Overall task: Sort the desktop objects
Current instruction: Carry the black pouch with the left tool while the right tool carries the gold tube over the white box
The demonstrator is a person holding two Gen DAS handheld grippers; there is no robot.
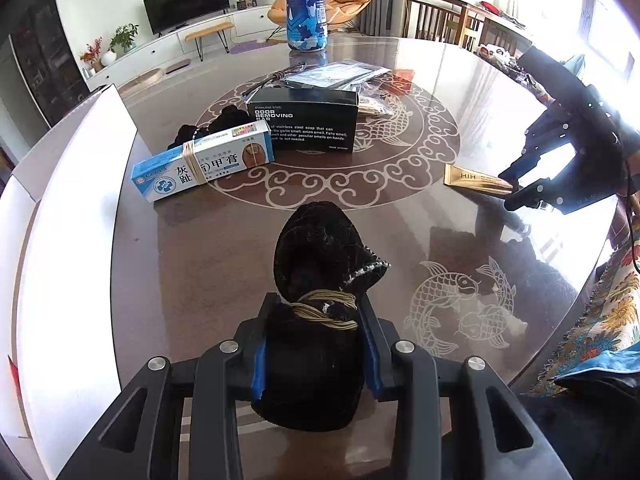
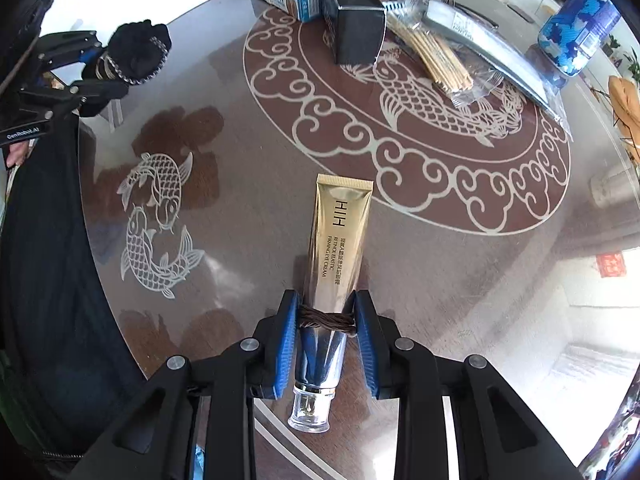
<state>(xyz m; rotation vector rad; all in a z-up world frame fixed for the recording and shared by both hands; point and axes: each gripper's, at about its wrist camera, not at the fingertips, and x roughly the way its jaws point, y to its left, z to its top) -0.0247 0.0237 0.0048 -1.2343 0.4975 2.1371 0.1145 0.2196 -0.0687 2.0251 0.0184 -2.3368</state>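
My left gripper [image 1: 318, 312] is shut on a black knitted bundle [image 1: 316, 256] bound with a tan rubber band, above the glass table; the bundle also shows in the right wrist view [image 2: 136, 50]. My right gripper [image 2: 326, 314] is shut on a gold eye-cream tube [image 2: 340, 232] bound with a brown band, its cap toward the camera. In the left wrist view the tube [image 1: 476, 180] sticks out of the right gripper [image 1: 516, 184] at the right.
On the round glass table [image 1: 224, 264] lie a blue-white medicine box [image 1: 204, 162], a black odor-removing-bar box [image 1: 306, 120], another black knitted item [image 1: 216, 122], a pack of wooden sticks [image 2: 436, 56], plastic sleeves [image 1: 336, 74] and a blue bottle [image 1: 305, 4]. A white box [image 1: 68, 208] stands at left.
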